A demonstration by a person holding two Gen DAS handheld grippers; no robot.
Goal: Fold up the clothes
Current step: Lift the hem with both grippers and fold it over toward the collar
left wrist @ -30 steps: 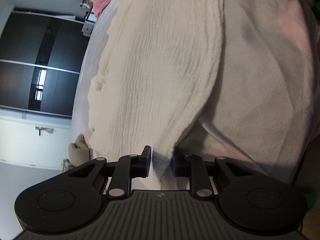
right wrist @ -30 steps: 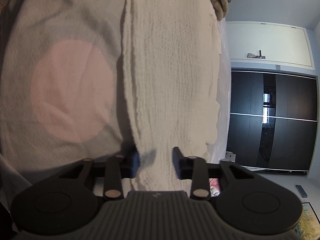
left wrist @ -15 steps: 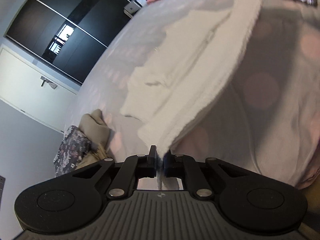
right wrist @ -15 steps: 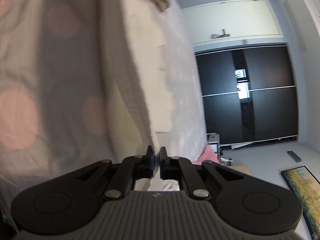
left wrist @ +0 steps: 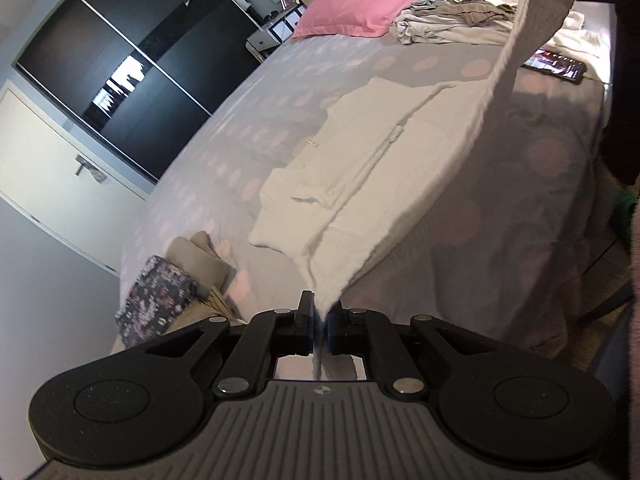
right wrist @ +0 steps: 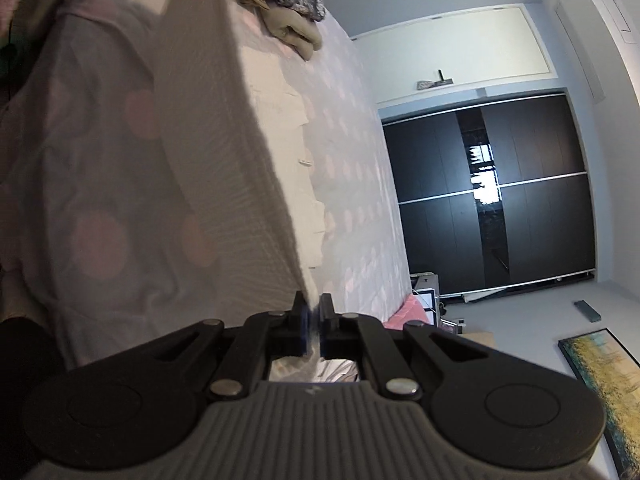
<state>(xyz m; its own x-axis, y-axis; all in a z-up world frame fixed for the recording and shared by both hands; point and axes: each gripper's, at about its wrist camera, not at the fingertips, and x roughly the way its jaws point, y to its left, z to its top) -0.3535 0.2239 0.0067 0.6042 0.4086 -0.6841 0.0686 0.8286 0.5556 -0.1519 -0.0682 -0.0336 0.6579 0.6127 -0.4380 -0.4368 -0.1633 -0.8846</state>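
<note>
A bed (left wrist: 540, 184) under a grey spread with pink dots fills the room, dark sliding wardrobe doors (left wrist: 120, 80) behind it. The left tongs (left wrist: 319, 322) pinch one corner of the cream garment (left wrist: 360, 168), and the right tongs (right wrist: 314, 322) clamp the other. The near edge hangs taut between them; the rest lies on the bed. To fold well, both corners should travel level and together, the edge tight, then land square on the far hem.

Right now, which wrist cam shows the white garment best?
Left wrist: the white garment shows spread on the bed, its near edge lifted by the left gripper. Right wrist sees only its shaded underside and a strip, pinched in the right gripper.
</note>
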